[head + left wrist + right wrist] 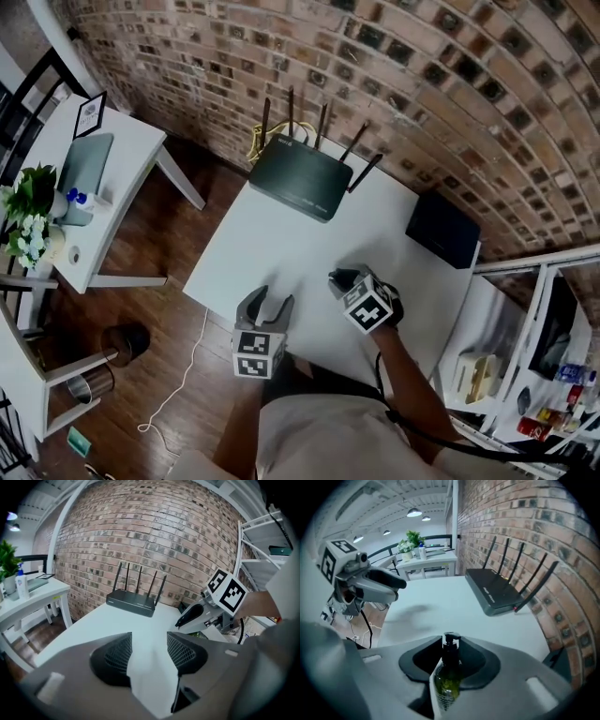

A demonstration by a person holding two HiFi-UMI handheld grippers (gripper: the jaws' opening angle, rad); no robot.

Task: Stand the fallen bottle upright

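A small clear bottle [446, 681] with green liquid and a black pump top sits between the jaws of my right gripper [450, 645], which is shut on its neck. The pump end points away from the camera and the body lies toward it. In the head view the right gripper [340, 279] hovers over the white table [272, 234] and hides the bottle. My left gripper [266, 302] is at the table's near edge, to the left. Its jaws stand a little apart around bare table, holding nothing [149, 641]. From there the right gripper [191, 616] shows close by on the right.
A black router [300, 178] with several antennas stands at the table's far edge, and a black box [442, 228] at its right corner. To the left are a white side table [122, 178] with a plant [28, 211]; to the right, a white shelf [525, 347]. A brick wall runs behind.
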